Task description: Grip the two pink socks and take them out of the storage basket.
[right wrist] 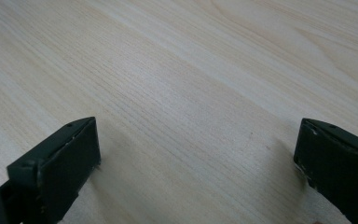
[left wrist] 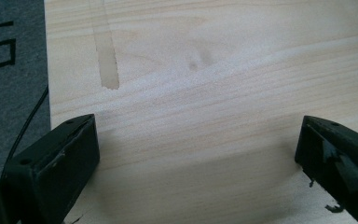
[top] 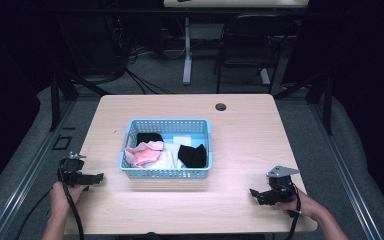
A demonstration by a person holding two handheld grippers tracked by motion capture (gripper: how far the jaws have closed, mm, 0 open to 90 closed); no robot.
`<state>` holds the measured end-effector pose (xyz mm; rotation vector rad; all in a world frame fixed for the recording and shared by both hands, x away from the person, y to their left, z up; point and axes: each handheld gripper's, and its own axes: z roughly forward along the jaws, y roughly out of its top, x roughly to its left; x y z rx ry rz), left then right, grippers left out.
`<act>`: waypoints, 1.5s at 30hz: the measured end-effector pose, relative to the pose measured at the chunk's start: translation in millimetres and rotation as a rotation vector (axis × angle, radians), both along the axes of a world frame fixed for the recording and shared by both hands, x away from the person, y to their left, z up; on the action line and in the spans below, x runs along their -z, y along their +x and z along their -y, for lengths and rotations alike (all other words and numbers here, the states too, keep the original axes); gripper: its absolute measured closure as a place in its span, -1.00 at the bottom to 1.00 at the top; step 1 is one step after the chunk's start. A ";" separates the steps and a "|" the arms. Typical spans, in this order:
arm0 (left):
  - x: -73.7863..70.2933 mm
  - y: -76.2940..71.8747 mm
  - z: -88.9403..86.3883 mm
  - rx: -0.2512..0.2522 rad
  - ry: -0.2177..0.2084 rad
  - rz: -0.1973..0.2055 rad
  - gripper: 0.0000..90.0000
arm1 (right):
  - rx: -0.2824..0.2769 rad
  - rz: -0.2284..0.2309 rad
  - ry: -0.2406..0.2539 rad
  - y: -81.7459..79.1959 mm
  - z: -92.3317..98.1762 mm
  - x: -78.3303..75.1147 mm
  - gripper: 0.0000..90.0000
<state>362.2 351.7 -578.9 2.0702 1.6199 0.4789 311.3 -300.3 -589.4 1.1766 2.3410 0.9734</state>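
The high view looks forward and down from above the near edge, taking in the whole pale wooden bench, with grey floor beyond at the frame's top; the left gripper view sits close over the bench's bare wood, grey floor at the frame's left; the right gripper view looks equally close; all three share that woodgrain.
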 end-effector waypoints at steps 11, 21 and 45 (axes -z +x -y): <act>0.0 -0.1 0.2 0.001 0.000 -0.001 -1.00 | 0.001 -0.001 0.000 -0.2 -0.1 0.0 -1.00; -0.4 0.1 0.4 0.001 0.001 -0.006 -1.00 | 0.001 -0.001 0.000 -0.2 -0.1 0.0 -1.00; -51.4 -1.4 9.2 0.063 -0.075 -0.021 -1.00 | -0.001 -0.002 -0.001 -0.1 0.1 -0.1 -1.00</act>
